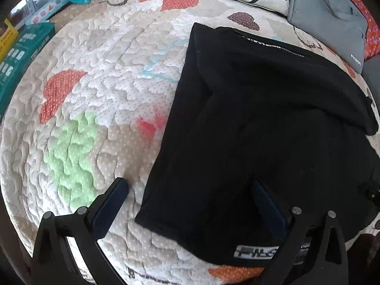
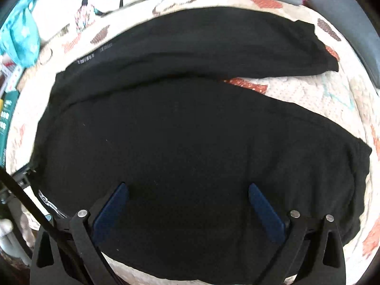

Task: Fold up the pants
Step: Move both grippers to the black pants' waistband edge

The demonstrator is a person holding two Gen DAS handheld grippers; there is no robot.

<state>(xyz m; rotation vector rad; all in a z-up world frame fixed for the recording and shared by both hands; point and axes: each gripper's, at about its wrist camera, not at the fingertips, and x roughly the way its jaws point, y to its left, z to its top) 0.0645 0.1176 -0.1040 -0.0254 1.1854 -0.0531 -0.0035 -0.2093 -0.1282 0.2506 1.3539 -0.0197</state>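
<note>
The left gripper [image 1: 190, 185] points steeply downward, its two black fingers rising from the lower left and lower right of its own view. The dark blue pads [image 1: 109, 209] stand far apart with nothing pinched between them. The right gripper [image 2: 188, 190] points steeply downward as well, fingers spread just as wide across the bottom of its view, its blue pads [image 2: 266, 211] likewise clamping nothing.
</note>
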